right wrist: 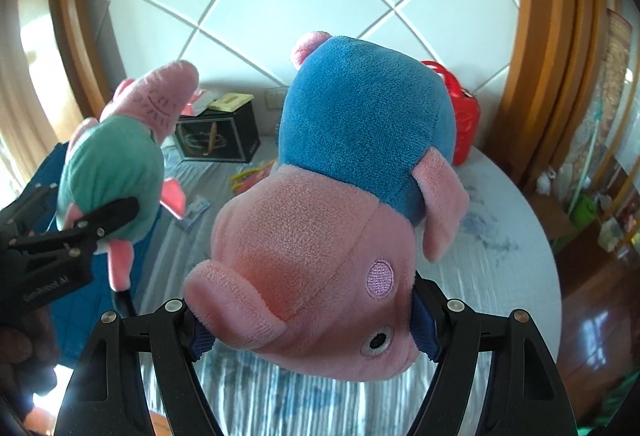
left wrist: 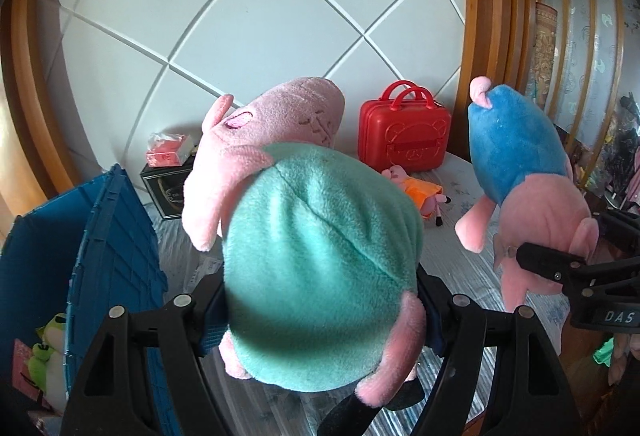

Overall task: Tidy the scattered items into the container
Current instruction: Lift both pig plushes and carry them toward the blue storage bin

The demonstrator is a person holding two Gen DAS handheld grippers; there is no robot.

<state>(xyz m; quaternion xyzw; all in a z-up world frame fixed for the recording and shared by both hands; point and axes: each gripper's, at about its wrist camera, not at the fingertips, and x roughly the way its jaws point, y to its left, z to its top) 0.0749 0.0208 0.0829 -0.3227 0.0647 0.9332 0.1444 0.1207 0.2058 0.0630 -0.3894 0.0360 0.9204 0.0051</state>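
Above bed: left gripper [left wrist: 320, 320] clamps green-dressed pig plush [left wrist: 320, 264]; right gripper [right wrist: 308, 332] clamps blue-dressed pig plush [right wrist: 340, 204]; blue crate [left wrist: 104, 236] at left holds frog toy [left wrist: 48, 352]; orange-dressed pig [left wrist: 416, 192] left on bed.

Two plush pigs hang above the bed [left wrist: 460, 248] side by side — the larger pig [left wrist: 320, 256] on the left, the smaller pig [left wrist: 524, 172] on the right, apart from each other. A crate [left wrist: 116, 236] stands at the left edge, with a frog toy [left wrist: 48, 352] in it. At the far side — a box [left wrist: 168, 188] left, a case [left wrist: 404, 132] right, and a small doll [left wrist: 416, 188] lying before the case.
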